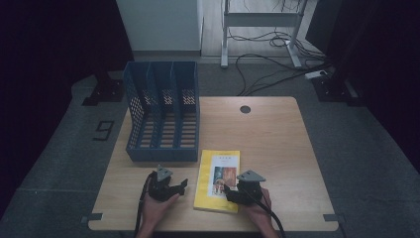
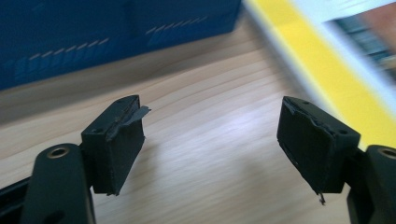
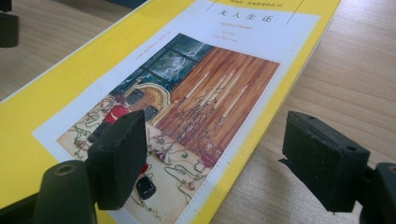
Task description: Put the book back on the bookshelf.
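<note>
Thin yellow paperback book [image 1: 218, 180] with an illustrated white cover panel lies flat on the pale wooden worktop [image 1: 267, 134], near edge, just right of the blue plastic three-slot file rack [image 1: 163, 111]. My right claw [image 3: 233, 163] is wide, straddling the book's right edge, one jaw over the cover, one over bare wood. My left claw [image 2: 210, 144] is wide too, empty, beside the left edge. Risk: the flat book slides instead of lifting, or only the cover pinches and bends.
</note>
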Tool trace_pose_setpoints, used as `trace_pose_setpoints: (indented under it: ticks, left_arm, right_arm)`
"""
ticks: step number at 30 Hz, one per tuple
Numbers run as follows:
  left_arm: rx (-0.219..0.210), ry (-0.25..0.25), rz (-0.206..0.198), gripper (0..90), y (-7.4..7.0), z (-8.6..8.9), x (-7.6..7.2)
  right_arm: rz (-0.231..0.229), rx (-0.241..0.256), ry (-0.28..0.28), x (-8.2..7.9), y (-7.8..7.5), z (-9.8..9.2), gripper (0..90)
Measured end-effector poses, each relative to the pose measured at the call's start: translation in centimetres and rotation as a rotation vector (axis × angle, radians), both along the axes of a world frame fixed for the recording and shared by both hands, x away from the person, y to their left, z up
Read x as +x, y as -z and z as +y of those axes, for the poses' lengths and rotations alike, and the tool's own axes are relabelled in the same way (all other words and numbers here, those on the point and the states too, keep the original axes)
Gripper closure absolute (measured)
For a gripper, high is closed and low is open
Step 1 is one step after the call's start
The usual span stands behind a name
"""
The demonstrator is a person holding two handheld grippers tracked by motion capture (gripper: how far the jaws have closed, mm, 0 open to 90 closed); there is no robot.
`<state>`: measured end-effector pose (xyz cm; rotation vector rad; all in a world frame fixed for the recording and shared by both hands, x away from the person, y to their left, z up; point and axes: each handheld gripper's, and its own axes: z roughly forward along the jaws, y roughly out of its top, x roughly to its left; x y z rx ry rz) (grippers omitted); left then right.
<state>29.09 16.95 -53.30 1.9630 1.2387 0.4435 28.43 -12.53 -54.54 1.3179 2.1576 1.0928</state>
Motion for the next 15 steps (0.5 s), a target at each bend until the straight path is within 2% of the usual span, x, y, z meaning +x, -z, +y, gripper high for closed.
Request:
trace_pose_setpoints:
  ticks: [1, 4, 6, 10, 15]
  left_arm:
    - [0.0, 0.0, 0.0, 22.8, 0.0, 0.0, 0.0]
    - [-0.039, 0.06, 0.018, 22.6, -0.3, -1.4, -0.4]
    - [-0.064, 0.098, 0.049, 21.2, 0.0, -2.7, -0.5]
    - [-0.07, 0.127, 0.079, 20.7, 0.5, -3.8, -0.6]
    - [-0.077, 0.151, 0.091, 21.1, 0.8, -4.5, -0.7]
  right_arm:
    - [0.0, 0.0, 0.0, 0.0, 0.0, 0.0, 21.8]
    - [0.001, 0.005, -0.003, 0.0, 0.0, -0.1, 23.0]
    - [0.002, 0.009, -0.009, 0.0, 0.0, -0.1, 25.0]
    - [0.001, 0.011, -0.014, -0.1, 0.0, 0.0, 26.8]
    - [-0.001, 0.017, -0.016, -0.2, 0.1, 0.0, 29.0]
